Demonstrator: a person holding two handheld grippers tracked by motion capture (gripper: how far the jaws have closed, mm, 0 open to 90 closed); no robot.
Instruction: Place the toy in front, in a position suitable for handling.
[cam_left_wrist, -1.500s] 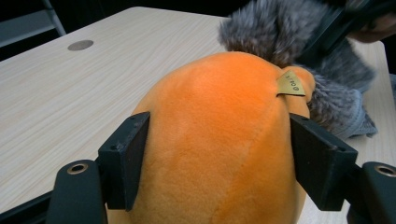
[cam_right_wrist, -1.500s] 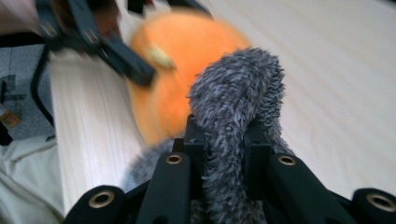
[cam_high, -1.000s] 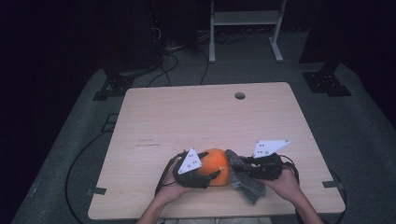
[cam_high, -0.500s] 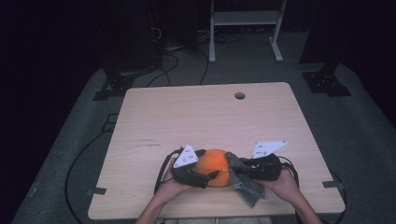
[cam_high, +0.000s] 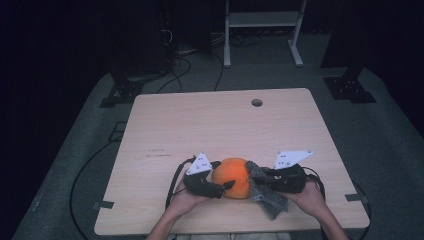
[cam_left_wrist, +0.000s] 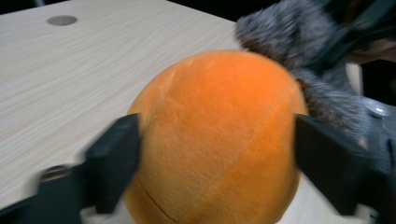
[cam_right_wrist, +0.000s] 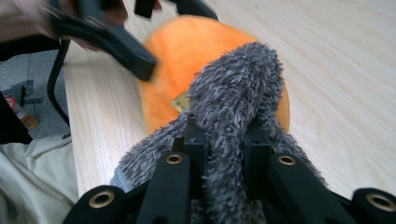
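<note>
In the high view, the left tongs (cam_high: 226, 186) and the right tongs (cam_high: 261, 179) meet near the front edge of the tabletop (cam_high: 210, 125). An orange plush ball (cam_high: 232, 176) sits between them, touching both. A grey fuzzy cloth (cam_high: 266, 196) hangs from the right tongs, draped against the ball's right side and trailing down to the tabletop toward the person. Each hand grips its tool from below.

In the left gripper view, the left tongs (cam_left_wrist: 215, 154) straddle the orange plush ball (cam_left_wrist: 215, 140), one black jaw at each flank. The jaws have just been closing, with the ball between them; the edges are blurred, and I cannot tell whether they press the plush. The grey fuzzy cloth (cam_left_wrist: 299, 51) lies beyond the ball, up and to the right.

In the right gripper view, the right tongs (cam_right_wrist: 223, 144) are clamped tight on a fold of the grey fuzzy cloth (cam_right_wrist: 238, 88). Just past their tips lies the orange plush ball (cam_right_wrist: 177, 60), with a jaw of the left tongs against its far side.
</note>
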